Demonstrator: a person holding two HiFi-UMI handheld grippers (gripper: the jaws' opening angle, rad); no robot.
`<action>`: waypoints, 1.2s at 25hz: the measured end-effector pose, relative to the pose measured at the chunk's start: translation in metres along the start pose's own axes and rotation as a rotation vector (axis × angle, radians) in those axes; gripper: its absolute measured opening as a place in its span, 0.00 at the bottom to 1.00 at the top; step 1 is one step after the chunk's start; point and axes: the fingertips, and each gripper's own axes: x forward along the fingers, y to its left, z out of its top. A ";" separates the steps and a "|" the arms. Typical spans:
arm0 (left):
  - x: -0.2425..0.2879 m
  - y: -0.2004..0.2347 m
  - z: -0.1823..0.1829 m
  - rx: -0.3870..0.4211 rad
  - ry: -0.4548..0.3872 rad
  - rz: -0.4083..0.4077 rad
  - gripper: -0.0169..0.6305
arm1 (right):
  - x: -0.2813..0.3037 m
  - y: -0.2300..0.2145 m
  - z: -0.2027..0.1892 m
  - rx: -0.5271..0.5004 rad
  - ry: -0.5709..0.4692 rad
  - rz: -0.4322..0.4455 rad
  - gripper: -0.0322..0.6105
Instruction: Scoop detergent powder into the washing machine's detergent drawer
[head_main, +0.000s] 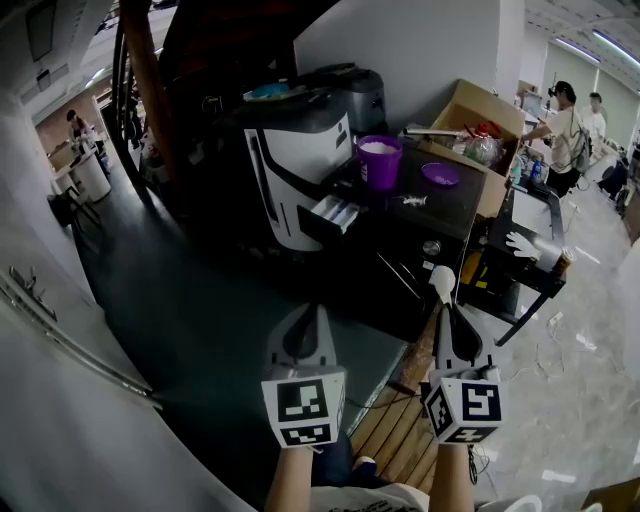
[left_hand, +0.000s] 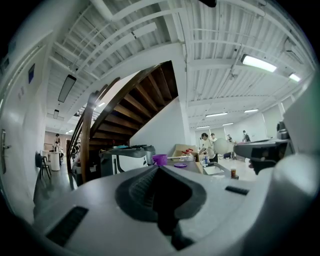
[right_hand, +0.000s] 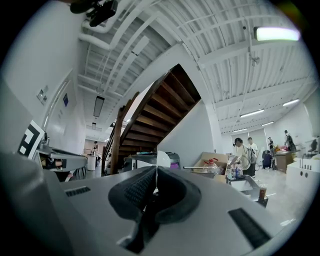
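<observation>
A small white and black washing machine (head_main: 300, 160) stands on a dark table (head_main: 450, 205), its detergent drawer (head_main: 335, 212) pulled open toward me. Right of it sits a purple tub of white powder (head_main: 380, 160) with its purple lid (head_main: 440, 174) lying beside it. My right gripper (head_main: 445, 305) is low and well short of the table, shut on a white scoop (head_main: 441, 283) whose bowl sticks out past the jaws; the scoop (right_hand: 160, 159) shows edge-on in the right gripper view. My left gripper (head_main: 318, 310) hangs beside it, shut, with nothing in its jaws (left_hand: 159, 167).
An open cardboard box (head_main: 480, 120) with clutter stands at the table's back right. A small white object (head_main: 410, 200) lies on the table. A lower black shelf (head_main: 530, 260) sits right of the table. A dark wooden staircase (right_hand: 160, 110) rises behind; people stand far right (head_main: 565, 130).
</observation>
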 end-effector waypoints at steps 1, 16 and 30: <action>-0.001 0.000 -0.002 -0.002 0.002 0.003 0.03 | 0.000 0.000 -0.001 0.000 0.002 0.002 0.08; 0.059 0.024 -0.019 -0.018 0.017 -0.013 0.03 | 0.064 0.003 -0.020 -0.012 0.028 -0.001 0.08; 0.209 0.100 0.018 -0.014 0.041 -0.086 0.03 | 0.224 0.019 0.013 -0.030 0.053 -0.047 0.08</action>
